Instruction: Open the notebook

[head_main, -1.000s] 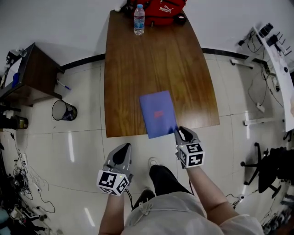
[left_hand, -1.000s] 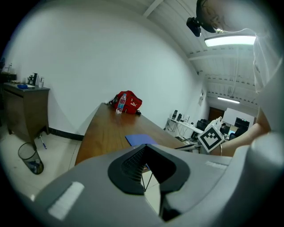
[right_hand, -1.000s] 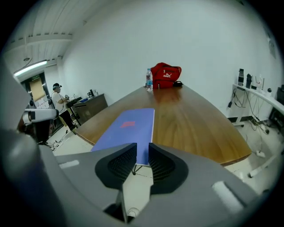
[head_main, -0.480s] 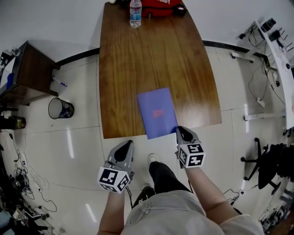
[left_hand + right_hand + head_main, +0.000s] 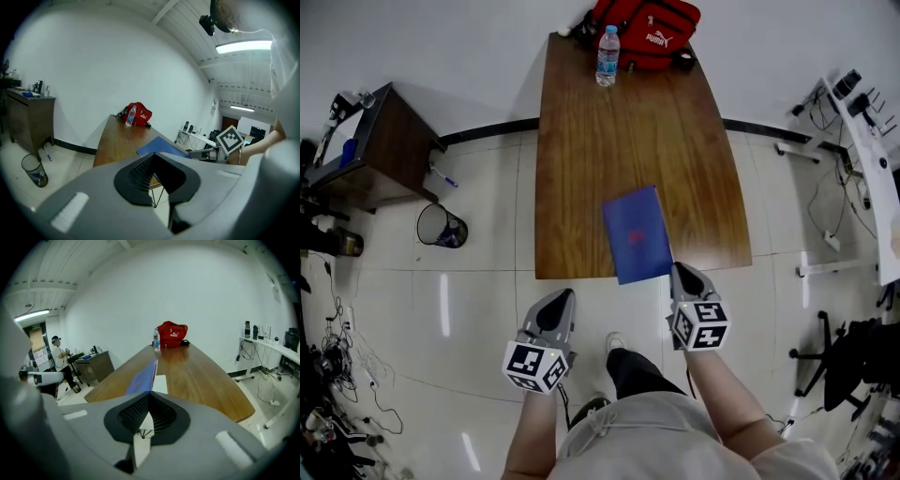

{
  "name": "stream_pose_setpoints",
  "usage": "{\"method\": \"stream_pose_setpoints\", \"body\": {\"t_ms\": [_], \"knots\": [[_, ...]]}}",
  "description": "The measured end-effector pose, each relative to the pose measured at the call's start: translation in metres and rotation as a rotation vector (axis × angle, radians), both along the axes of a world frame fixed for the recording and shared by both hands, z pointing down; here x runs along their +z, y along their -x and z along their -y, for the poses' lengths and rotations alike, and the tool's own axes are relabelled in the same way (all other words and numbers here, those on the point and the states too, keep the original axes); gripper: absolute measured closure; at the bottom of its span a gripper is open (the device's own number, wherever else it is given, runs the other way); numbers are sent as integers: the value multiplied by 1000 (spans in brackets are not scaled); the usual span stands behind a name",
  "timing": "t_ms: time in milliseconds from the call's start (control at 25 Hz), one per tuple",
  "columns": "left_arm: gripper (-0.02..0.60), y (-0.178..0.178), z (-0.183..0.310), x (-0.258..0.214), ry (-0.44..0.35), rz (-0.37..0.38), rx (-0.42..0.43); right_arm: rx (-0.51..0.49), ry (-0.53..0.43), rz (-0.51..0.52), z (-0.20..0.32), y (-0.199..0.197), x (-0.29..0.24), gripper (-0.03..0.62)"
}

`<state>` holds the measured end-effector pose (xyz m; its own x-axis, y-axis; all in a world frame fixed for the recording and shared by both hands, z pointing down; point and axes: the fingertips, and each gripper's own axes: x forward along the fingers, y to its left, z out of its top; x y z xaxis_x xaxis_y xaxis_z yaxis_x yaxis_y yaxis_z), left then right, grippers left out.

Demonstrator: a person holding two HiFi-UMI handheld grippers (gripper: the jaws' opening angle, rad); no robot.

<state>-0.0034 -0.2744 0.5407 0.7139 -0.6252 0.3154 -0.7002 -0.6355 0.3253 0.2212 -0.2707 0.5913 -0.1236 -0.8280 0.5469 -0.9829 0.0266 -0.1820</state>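
Observation:
The blue notebook (image 5: pixel 637 234) lies on the near end of the long wooden table (image 5: pixel 628 141), its near edge hanging over the table edge. My right gripper (image 5: pixel 682 274) is at its near right corner. In the right gripper view the jaws (image 5: pixel 150 393) are shut on the blue cover (image 5: pixel 143 376), which stands tilted up with a white page (image 5: pixel 161 383) showing beside it. My left gripper (image 5: pixel 553 309) hangs over the floor, short of the table edge, shut and empty (image 5: pixel 156 157). From there the notebook (image 5: pixel 157 146) shows ahead to the right.
A water bottle (image 5: pixel 607 56) and a red bag (image 5: pixel 647 23) stand at the table's far end. A dark side cabinet (image 5: pixel 366 150) and a wire bin (image 5: pixel 441 227) are on the left. A white desk (image 5: pixel 872 131) and an office chair (image 5: pixel 853 347) are on the right. A person (image 5: pixel 57 355) stands far left.
The head view has shifted, so table and notebook sit further right in the picture. My right gripper stays at the notebook's near right corner. The left gripper has barely moved.

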Motion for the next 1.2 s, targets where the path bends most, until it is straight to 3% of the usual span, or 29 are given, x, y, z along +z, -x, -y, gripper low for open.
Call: {"method": "stream_pose_setpoints", "body": {"t_ms": [160, 360, 680, 1000, 1200], "knots": [[575, 25, -7, -26, -53, -5, -57, -80, -72, 19, 1, 39, -42, 586], [575, 70, -21, -44, -94, 11, -149, -227, -122, 53, 3, 115, -67, 585], [575, 143, -45, -25, -31, 30, -307, -409, -57, 62, 4, 220, -33, 576], [575, 175, -71, 25, 70, 51, -375, -483, 22, 37, 0, 267, 43, 574], [575, 189, -79, 31, 72, 60, -383, -458, 24, 70, -5, 269, 50, 573]]}}
